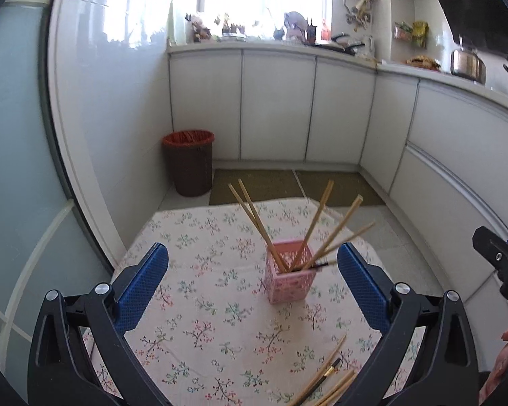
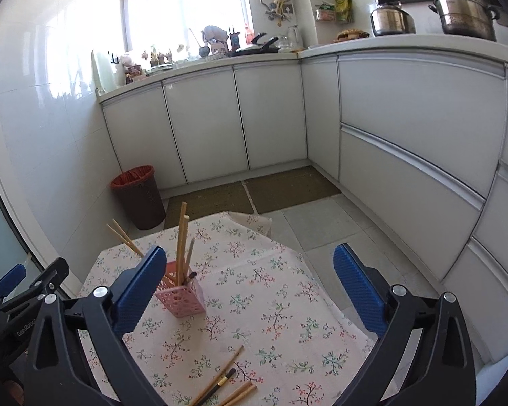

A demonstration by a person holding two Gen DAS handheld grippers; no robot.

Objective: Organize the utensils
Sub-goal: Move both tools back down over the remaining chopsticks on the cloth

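**Chopsticks Waiting To Go In The Pink Holder**

While both tools hang over it, the small table (image 2: pixel 288 291) with the flowery cloth takes up most of the floor space in this kitchen. Behind it stands a dark bin (image 1: pixel 189 162) with a red bag, near the white cupboards.

On the cloth sits the pink holder (image 1: pixel 289 279), standing up straight. Several chopsticks (image 1: pixel 310 226) already lean out of its top, fanned apart because the holder is roomy. More loose chopsticks (image 2: pixel 225 384) lie flat at the near edge of the table, well apart from the holder. I think these are the ones left to put away.

Next come the tools. Both the left gripper (image 1: pixel 252 282) and the right gripper (image 2: pixel 249 284) have their blue fingers spread wide with nothing between them, likely ready to pick up a stick.

Only the left view shows part of a hand (image 1: pixel 506 355) at its right side. Only the right view shows the big steel pots (image 2: pixel 462 8) clearly on the counter.
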